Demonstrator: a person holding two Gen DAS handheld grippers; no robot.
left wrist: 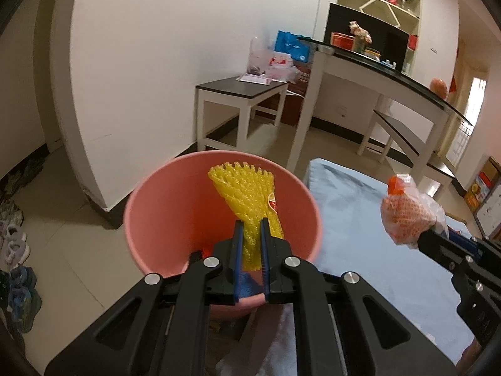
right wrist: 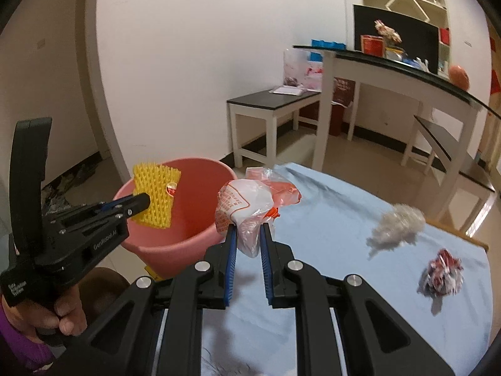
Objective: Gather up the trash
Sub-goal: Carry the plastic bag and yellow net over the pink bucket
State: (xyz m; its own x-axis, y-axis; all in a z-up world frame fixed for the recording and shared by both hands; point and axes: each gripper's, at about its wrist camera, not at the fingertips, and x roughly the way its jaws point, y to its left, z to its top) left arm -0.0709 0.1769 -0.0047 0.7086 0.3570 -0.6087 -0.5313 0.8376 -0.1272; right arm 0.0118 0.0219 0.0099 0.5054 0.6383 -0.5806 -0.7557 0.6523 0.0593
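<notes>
Nearest the cameras, both tools were loaded. The left gripper (left wrist: 251, 224) was clamped narrow on a yellow foam net (left wrist: 247, 194), holding it over the mouth of the pink bin (left wrist: 141, 219). The right gripper (right wrist: 247, 227) pinched a crumpled orange-and-white plastic bag (right wrist: 247, 202) above the blue sheet (right wrist: 328, 250), just beside the bin's rim.

This looked like the drop-off step: the net needed only a release over the bin, while the bag wanted carrying left across the rim first.

The net was ribbed and springy, with a small red label; the bag was thin, wrinkled and printed. Farther along the sheet lay a clear plastic wad (right wrist: 397, 222) and a red-and-white paper ball (right wrist: 441, 272), still uncollected.
</notes>
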